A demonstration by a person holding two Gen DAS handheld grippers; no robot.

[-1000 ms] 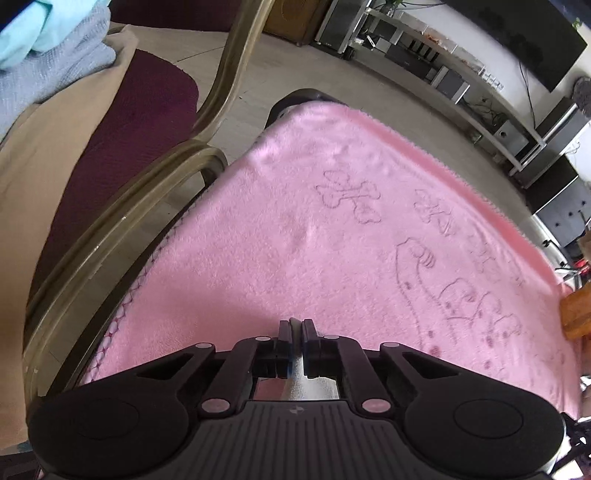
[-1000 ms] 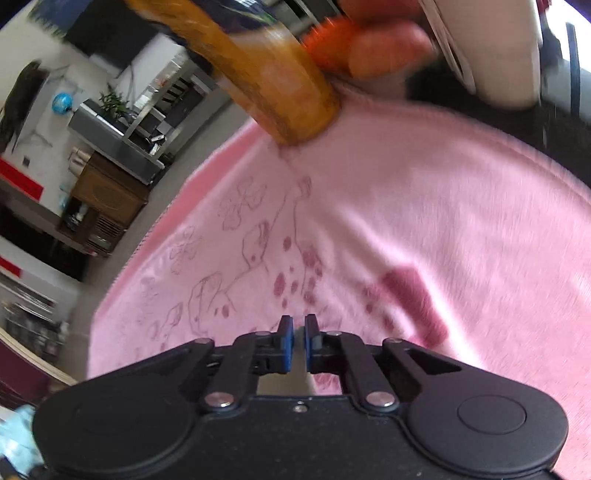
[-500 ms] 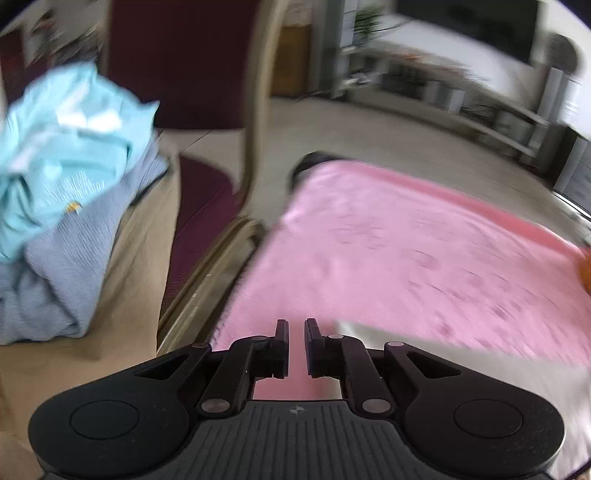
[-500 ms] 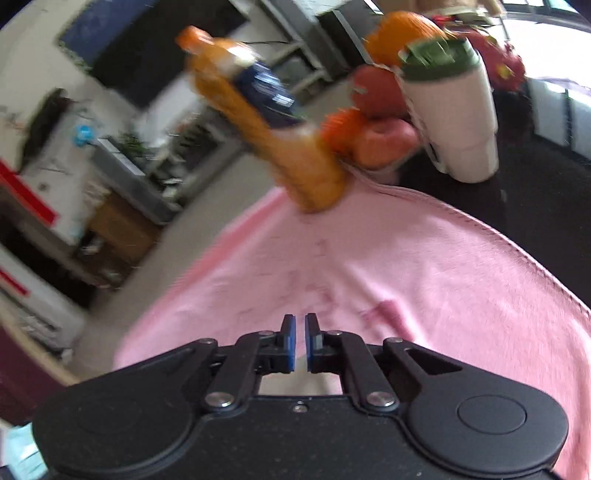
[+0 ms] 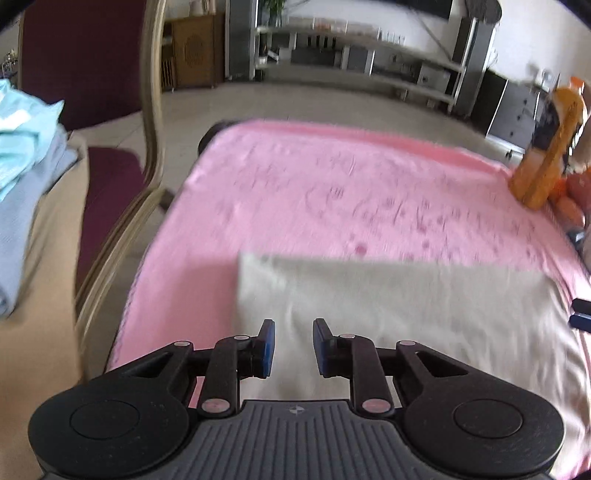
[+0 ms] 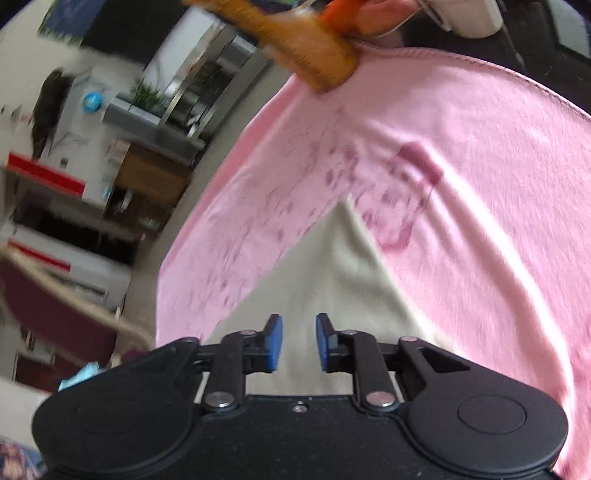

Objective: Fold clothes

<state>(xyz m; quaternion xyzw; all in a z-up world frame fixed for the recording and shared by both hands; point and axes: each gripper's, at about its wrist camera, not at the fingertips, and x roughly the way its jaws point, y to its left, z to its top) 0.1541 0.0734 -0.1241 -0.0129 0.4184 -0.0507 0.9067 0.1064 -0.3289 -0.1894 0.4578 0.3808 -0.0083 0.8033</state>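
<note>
Pink towel [image 5: 332,192] spread flat, filling the field ahead of both tongs; faint darker printed motifs, blurred; stitched hem along its far right edge in the right view [image 6: 461,59]. On it, directly under and just ahead of both tongs, lies a pale beige cloth [image 5: 406,295]: smooth, flat, rectangular with a straight far edge in the left view, narrowing to a point ahead of the fingers in the right view [image 6: 332,266]. Left tongs [image 5: 293,347] released, blue pads apart, nothing between them, above the cloth's near left corner. Right tongs [image 6: 298,341] likewise released and empty, over the cloth. Left view only: chair [image 5: 110,155] left of the tongs, dark red upholstery, gilt frame, carrying a stack of grey and light blue clothes [image 5: 22,155]; also, at the right edge beside the cloth, the blue fingertips of the right tongs [image 5: 581,314]. Both views: orange bottle [image 5: 546,147] at the towel's far right corner, fruit beside it [image 5: 572,199]. Right view only: white cup [image 6: 469,14] beyond the hem, partly cut off.
</note>
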